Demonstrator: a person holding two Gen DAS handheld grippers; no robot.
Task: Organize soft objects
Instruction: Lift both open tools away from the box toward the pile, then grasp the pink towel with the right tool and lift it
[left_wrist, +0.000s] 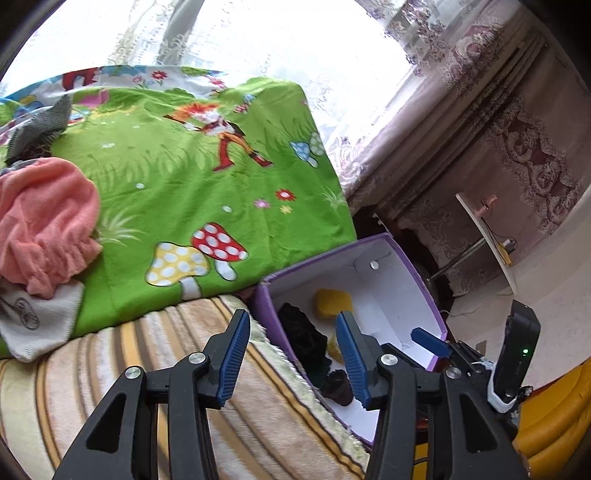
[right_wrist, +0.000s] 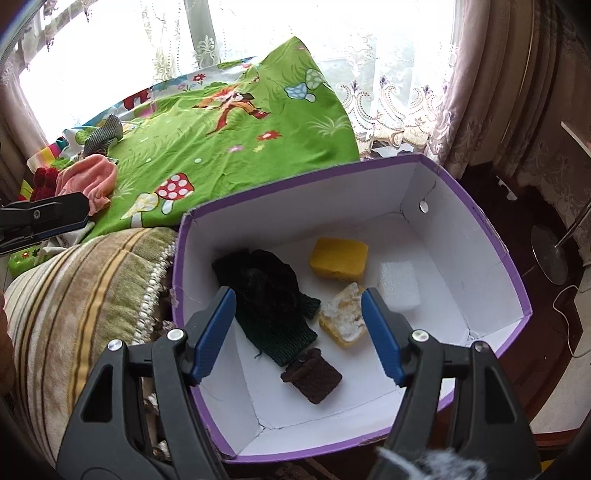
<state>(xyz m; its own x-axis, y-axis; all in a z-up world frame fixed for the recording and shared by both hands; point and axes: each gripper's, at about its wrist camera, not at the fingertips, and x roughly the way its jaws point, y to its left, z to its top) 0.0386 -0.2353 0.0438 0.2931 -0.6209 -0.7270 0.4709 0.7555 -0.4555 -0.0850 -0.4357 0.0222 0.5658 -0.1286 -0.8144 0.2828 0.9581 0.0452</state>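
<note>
**Both claws empty over the box: go back to the bed for the next soft piece**

Your right claw (right_wrist: 298, 334) hangs spread and empty above the purple box (right_wrist: 491, 236), nothing between its blue pads. Your left claw (left_wrist: 291, 356) is likewise released and holds nothing, poised over the striped blanket (left_wrist: 110, 373) just beside the box's near wall.

Judging by what lies inside, the drop is done. The dark knitted glove (right_wrist: 273, 295), the yellow sponge (right_wrist: 339, 258), the crumbled yellow-and-white sponge (right_wrist: 343, 314), the white foam block (right_wrist: 400, 286) and the brown pad (right_wrist: 314, 374) all rest on the box floor. So the step in hand looks like fetching more.

Lift the right claw clear of the rim before swinging away; the cardboard walls are light and a snagged finger could tip the box.

What is left sits well apart, at the far side of the green cartoon sheet (left_wrist: 207, 177): the pink cloth (left_wrist: 44, 225), a grey-and-white cloth (left_wrist: 40, 321) under its edge, and a grey checked cloth (left_wrist: 40, 129) beyond. The left claw is nearer them. Take the pink cloth first, at a bunched fold, so you pinch it alone and not the sheet beneath.

A red plush thing (right_wrist: 46, 179) shows behind the pink cloth in the right wrist view; what it is I cannot tell.
</note>
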